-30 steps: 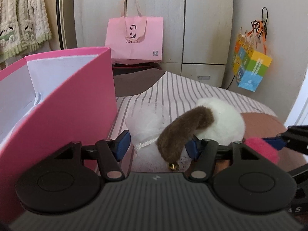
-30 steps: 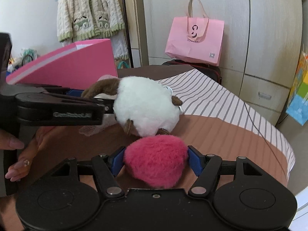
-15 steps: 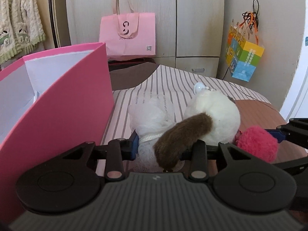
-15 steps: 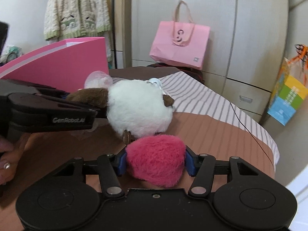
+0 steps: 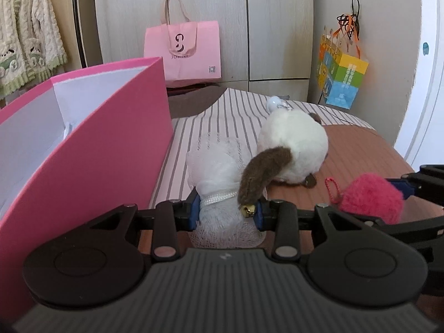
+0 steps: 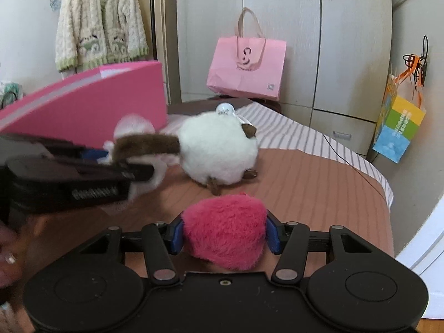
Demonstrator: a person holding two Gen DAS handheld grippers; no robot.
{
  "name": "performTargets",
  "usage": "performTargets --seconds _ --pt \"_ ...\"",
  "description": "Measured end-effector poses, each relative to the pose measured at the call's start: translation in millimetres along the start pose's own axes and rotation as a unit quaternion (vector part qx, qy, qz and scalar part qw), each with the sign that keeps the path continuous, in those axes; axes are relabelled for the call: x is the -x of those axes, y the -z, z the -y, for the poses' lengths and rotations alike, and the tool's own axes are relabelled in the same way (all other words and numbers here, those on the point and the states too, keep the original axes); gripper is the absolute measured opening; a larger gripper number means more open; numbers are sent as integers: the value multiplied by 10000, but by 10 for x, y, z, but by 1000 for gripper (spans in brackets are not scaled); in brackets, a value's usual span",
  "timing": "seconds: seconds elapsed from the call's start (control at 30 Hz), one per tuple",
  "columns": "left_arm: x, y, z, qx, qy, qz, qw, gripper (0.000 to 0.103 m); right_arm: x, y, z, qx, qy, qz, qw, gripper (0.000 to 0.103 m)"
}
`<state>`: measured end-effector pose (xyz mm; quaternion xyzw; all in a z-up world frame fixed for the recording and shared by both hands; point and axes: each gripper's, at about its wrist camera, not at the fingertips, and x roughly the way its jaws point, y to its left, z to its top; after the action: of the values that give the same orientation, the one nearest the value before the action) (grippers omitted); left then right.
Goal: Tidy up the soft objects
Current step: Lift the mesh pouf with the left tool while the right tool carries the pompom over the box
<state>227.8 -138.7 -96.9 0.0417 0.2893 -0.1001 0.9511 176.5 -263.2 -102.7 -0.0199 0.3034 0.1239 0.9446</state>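
A white plush toy (image 5: 294, 144) with a brown ear (image 5: 263, 172) lies on the bed; it also shows in the right wrist view (image 6: 219, 149). Its white gauze bundle (image 5: 216, 172) is pinched in my left gripper (image 5: 227, 211), which is shut on it. A small gold bell (image 5: 247, 210) hangs by the right pad. My right gripper (image 6: 224, 234) is shut on a fluffy pink pompom (image 6: 222, 222), seen from the left as well (image 5: 371, 197), just right of the plush. An open pink box (image 5: 97, 152) stands close on the left.
The bed has a striped sheet (image 5: 222, 116) and a brown cover (image 5: 360, 149). A pink paper bag (image 5: 183, 52) leans on the wardrobe behind. A colourful gift bag (image 5: 342, 83) hangs on the right wall, a knitted cardigan (image 5: 27, 41) far left. A hand (image 6: 8, 255) shows at the left edge.
My left jaws have closed onto the gauze bundle. The right jaws have narrowed on the pompom, which has drawn a little away from the plush. Both views have shifted sideways.
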Motion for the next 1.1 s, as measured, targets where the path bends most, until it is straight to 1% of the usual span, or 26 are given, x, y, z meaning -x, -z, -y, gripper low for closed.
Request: performTargets --seconds 0.07,0.17,0.3,0.43,0.5,0.6,0.67,0.77,0.83,0.93,1.0,1.1 --pt "57 23 -27 57 79 16 10000 35 24 0 -45 -62 -65 4 10000 59" --pt "158 66 -77 103 206 39 9997 35 60 55 -136 -61 43 -3 10000 59" --pt "253 148 -129 211 462 -139 9986 35 166 148 -156 -383 45 5 9993 59" --pt "382 240 -162 222 644 -145 9976 35 317 230 -200 -612 8 82 9981 59" --pt "463 285 -159 159 791 -122 9967 35 384 253 -241 -622 92 141 9979 60" --pt "609 339 -171 196 1029 -17 9945 35 497 290 -306 -632 174 224 9976 60" --pt "699 360 -204 226 1175 61 9928 35 584 304 -323 -624 76 311 9975 60" --pt "808 387 -262 268 1418 47 9895 35 710 327 -363 -606 -50 430 9972 60" --pt "867 414 -281 213 1446 44 9893 35 746 344 -407 -544 -13 421 9976 60" --pt "917 464 -311 161 1481 -89 9888 34 759 389 -484 -452 -26 359 9983 60" --pt "937 509 -359 182 1579 -189 9871 34 762 422 -518 -462 -133 284 9984 60" --pt "978 586 -417 157 1694 -321 9849 34 761 477 -564 -476 -184 201 9985 60"
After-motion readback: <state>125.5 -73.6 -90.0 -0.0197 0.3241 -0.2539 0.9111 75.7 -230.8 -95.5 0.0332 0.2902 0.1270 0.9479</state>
